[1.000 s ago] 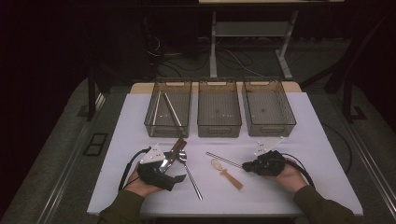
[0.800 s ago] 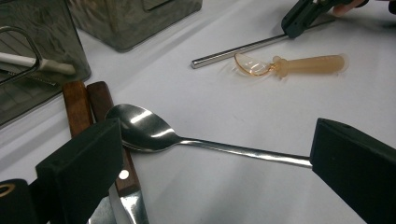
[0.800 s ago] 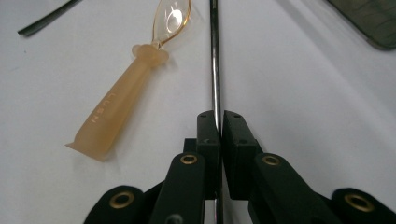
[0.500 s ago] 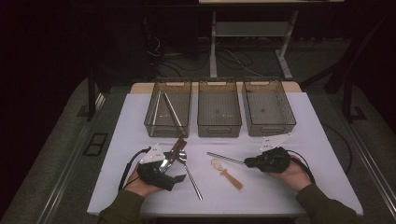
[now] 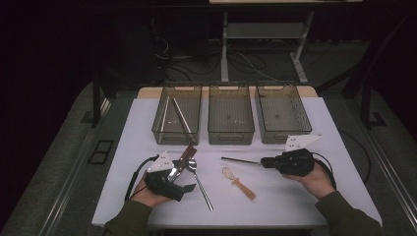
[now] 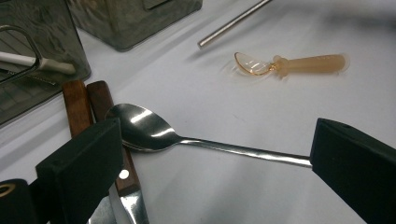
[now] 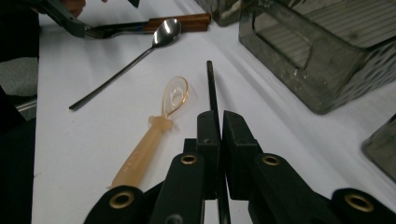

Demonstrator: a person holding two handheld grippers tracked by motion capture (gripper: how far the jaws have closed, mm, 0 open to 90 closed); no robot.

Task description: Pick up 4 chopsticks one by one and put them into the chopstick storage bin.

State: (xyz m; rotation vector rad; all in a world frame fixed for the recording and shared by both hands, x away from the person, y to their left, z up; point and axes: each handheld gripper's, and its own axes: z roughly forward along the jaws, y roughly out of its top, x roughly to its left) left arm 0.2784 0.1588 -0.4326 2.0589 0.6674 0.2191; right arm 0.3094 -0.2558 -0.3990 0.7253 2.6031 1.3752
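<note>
My right gripper (image 5: 264,161) is shut on the end of a thin dark metal rod (image 5: 238,160), which sticks out level to the left, just above the table. In the right gripper view the rod (image 7: 210,86) runs forward from the closed jaws of my right gripper (image 7: 220,126). My left gripper (image 5: 183,180) rests open at the front left. Its jaws (image 6: 217,142) straddle a metal spoon (image 6: 144,130) that lies flat on the white table. An orange translucent spoon (image 5: 238,183) lies between the two grippers.
Three clear bins stand in a row at the back: the left bin (image 5: 162,129) holds long thin utensils, while the middle bin (image 5: 231,133) and right bin (image 5: 268,132) look empty. Wooden-handled cutlery (image 5: 187,156) lies by the left gripper. The table's front edge (image 5: 246,222) is near my forearms.
My right gripper has lifted and drifted slightly right and away from me, carrying the rod. The left gripper and the spoons have stayed put.
</note>
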